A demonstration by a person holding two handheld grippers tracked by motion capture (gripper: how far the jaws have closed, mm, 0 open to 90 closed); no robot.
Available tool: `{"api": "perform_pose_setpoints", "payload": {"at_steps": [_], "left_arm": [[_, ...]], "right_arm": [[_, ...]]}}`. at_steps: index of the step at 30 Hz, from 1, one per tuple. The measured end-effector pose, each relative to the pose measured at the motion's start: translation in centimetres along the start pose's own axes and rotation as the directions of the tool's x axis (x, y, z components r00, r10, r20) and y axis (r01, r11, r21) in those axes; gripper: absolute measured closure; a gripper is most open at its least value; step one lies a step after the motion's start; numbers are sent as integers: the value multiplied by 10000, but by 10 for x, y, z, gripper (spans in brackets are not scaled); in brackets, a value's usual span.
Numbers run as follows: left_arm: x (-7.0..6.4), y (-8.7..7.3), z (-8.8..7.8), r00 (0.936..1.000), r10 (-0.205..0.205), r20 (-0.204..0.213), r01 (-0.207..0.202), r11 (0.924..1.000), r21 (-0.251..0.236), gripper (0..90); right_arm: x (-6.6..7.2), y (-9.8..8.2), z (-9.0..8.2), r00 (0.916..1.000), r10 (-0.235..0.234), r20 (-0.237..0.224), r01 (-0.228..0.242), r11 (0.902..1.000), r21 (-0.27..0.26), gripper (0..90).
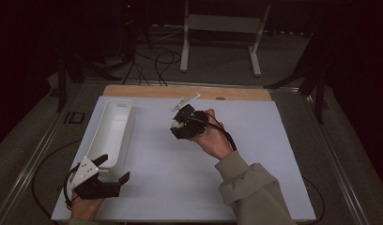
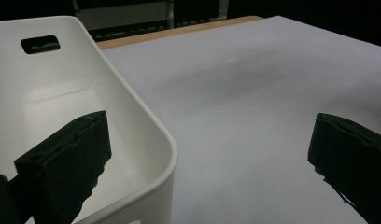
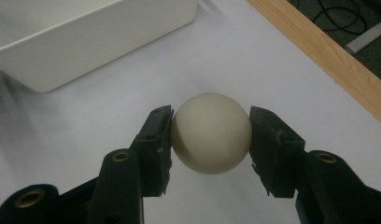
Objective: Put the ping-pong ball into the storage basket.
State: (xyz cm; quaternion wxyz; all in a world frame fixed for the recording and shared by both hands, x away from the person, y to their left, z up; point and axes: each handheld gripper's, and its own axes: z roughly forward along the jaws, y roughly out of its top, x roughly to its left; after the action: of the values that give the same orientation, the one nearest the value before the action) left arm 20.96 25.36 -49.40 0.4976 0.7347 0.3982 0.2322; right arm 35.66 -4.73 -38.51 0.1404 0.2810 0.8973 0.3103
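A cream-white ball sits pinched between the two black jaws of my right gripper, above the white table sheet. In the high view the right gripper is near the middle of the table, a little right of the white bin, and the ball peeks out at its tip. My left gripper rests at the front left, jaws wide apart with nothing between them. One jaw hangs over the bin's near corner, the other over the bare sheet.
The long white bin lies along the left side, with a handle slot in its far wall. A wooden strip edges the table's far side. Cables and a white stand are on the floor beyond.
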Motion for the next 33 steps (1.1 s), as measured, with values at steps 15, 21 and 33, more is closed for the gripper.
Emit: {"api": "perform_pose_setpoints", "payload": {"at_steps": [15,21,33], "left_arm": [[0,0,0,10000,31,11,-31,10000,21,0],[0,0,0,10000,8,15,-8,10000,3,0],[0,0,1,10000,33,36,-33,10000,33,0]], "right_arm": [[3,7,4,10000,12,-55,-12,9999,-101,508],[6,11,6,10000,2,-69,-3,9999,-148,508],[10,15,10,9999,11,-109,-13,9998,-176,509]]}}
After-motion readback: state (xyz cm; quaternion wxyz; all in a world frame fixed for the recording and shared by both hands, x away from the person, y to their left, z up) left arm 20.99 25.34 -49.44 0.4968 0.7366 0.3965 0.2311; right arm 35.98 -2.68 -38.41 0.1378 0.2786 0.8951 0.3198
